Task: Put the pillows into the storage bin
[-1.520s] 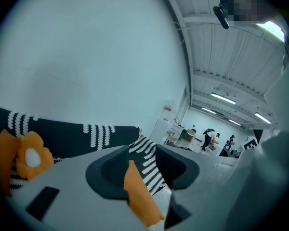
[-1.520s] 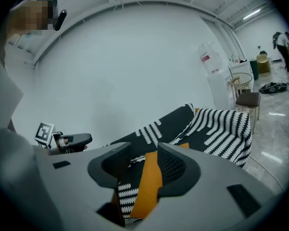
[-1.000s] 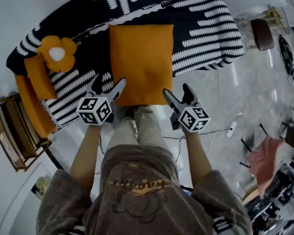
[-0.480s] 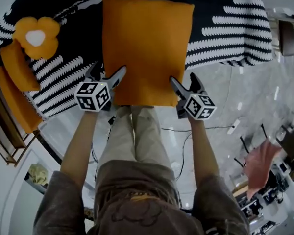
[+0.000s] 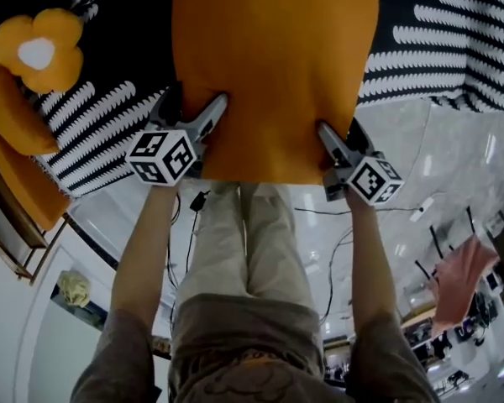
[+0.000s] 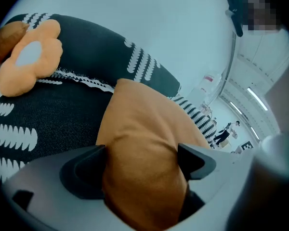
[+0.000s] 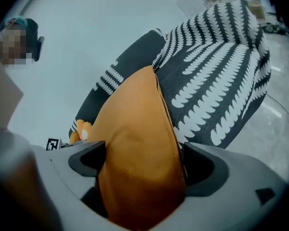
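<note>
Two grippers, one pillow: the left gripper (image 5: 193, 109) and the right gripper (image 5: 343, 134) are each clamped on the near edge of the large orange pillow (image 5: 273, 57), the left one near its left corner and the right one near its right corner. Both gripper views show orange fabric bunched between the jaws, pinched firmly. The pillow is spread between the two grippers over the black-and-white striped cover (image 5: 109, 112); whether its far edge touches the cover cannot be told. A flower-shaped cushion (image 5: 35, 50) and a long orange cushion (image 5: 13, 128) lie on the cover to the left, apart from both grippers. Step in hand, by judgement: pickup of the first pillow, grasp made, carry not yet done. No storage bin is identifiable in any view. The next move calls for firm grips, both grippers travelling together so the fabric does not slip, and finding the bin before lowering.
</note>
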The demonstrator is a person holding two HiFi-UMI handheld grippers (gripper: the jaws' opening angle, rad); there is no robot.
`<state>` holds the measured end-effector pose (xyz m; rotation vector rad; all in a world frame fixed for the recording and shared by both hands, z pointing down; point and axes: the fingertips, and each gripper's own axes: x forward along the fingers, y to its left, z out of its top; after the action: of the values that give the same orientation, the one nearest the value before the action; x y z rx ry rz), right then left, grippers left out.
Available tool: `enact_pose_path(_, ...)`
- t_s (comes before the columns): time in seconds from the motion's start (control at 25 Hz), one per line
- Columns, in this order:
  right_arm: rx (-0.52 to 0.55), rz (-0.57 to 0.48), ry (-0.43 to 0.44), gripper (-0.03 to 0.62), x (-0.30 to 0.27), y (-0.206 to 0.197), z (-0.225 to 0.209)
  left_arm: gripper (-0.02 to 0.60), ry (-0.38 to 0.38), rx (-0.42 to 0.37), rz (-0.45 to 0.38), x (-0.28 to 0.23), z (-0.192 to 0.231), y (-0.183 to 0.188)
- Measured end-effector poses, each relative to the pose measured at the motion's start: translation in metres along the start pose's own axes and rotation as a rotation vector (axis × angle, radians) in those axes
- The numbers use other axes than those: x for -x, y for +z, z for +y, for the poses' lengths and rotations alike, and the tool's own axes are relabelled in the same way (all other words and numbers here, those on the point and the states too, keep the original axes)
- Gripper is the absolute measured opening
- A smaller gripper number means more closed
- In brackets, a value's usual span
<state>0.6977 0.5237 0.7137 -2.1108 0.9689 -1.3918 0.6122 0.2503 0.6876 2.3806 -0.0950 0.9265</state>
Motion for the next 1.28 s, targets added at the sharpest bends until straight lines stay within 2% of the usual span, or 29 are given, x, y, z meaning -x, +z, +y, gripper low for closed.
enact_pose_path(0.12, -0.010, 0.009, 0.008, 0.489, -0.006, 0.001, 0.001, 0.451, -0.009, 0.000, 0.008, -0.003, 0.004, 0.005)
enact_pose_path(0.24, -0.007, 0.041, 0.017, 0.423, -0.008, -0.010, 0.004, 0.433, -0.018, 0.005, 0.028, -0.001, 0.004, -0.003)
enact_pose_path(0.44, 0.077, 0.057, 0.012, 0.271, -0.005, -0.014, 0.017, 0.267, -0.030, -0.034, 0.064, 0.004, -0.010, -0.006)
enact_pose_path(0.6, 0.167, 0.030, 0.008, 0.186, -0.003, -0.012, 0.038, 0.144, -0.027, -0.080, 0.004, 0.019, -0.018, 0.005)
enact_pose_path(0.72, 0.237, 0.002, 0.003, 0.149, 0.008, -0.002, 0.055, 0.092, -0.037, -0.075, -0.034, 0.032, -0.030, 0.015)
enact_pose_path(0.84, 0.287, -0.026, 0.019, 0.137, 0.023, 0.014, 0.082, 0.080, -0.039, -0.068, -0.061, 0.051, -0.040, 0.033)
enact_pose_path(1.04, 0.311, -0.032, 0.064, 0.141, 0.081, 0.037, 0.157, 0.080, -0.021, -0.057, -0.114, 0.136, -0.078, 0.080)
enact_pose_path(1.28, 0.344, 0.027, 0.135, 0.149, 0.153, 0.052, 0.276, 0.083, 0.067, -0.016, -0.178, 0.277, -0.113, 0.133)
